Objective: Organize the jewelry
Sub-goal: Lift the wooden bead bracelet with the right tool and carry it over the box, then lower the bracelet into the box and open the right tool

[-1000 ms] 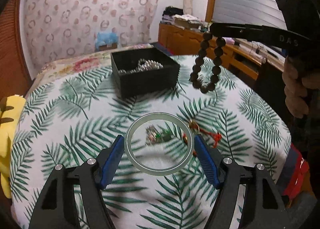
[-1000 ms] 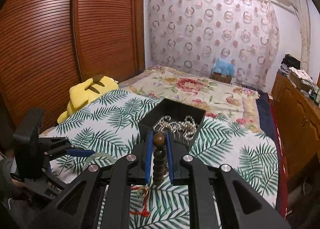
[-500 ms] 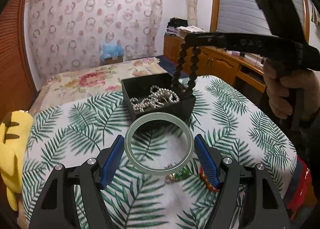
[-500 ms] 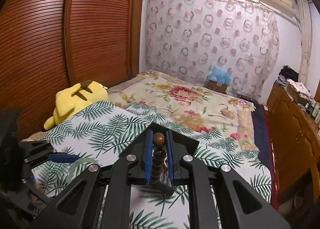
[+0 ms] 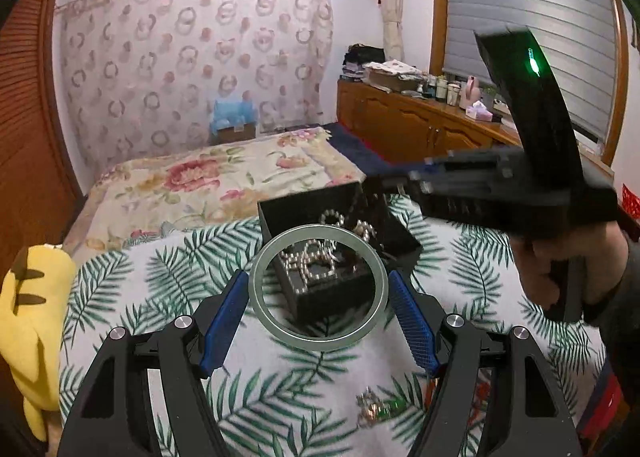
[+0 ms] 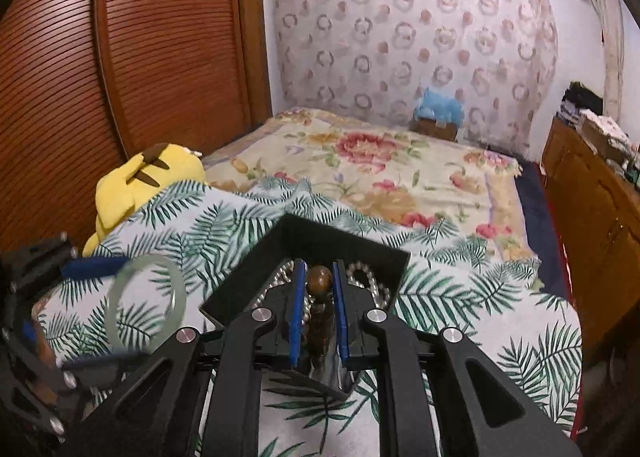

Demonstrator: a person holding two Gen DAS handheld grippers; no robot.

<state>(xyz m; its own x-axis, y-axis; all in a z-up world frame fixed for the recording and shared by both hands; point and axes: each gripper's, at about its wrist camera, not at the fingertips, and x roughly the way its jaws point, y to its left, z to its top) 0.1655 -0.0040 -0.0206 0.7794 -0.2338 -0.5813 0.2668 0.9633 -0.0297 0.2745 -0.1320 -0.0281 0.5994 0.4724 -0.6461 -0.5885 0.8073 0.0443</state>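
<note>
On the left, the left gripper (image 5: 318,293) holds the pale green bangle (image 5: 318,283) flat between its blue pads, fingers spread wide and clamped on its rim, hanging just short of the black box (image 5: 400,233) on the palm-print cloth (image 5: 140,289). It would do best to wait there, clear of the box mouth, until the other hand is done.

In the middle, the box already holds a silver bead chain (image 6: 370,277). The right gripper (image 6: 318,297) hangs over it with the brown bead bracelet (image 6: 319,281) between its pads; its jaws have just been opening, and a gap seems to show beside the top bead, so the grip looks released. The drop should be kept low and over the box's centre so the strand coils inside and does not drape over the wall.

To the right, a small green trinket (image 5: 378,411) lies loose on the cloth.
</note>
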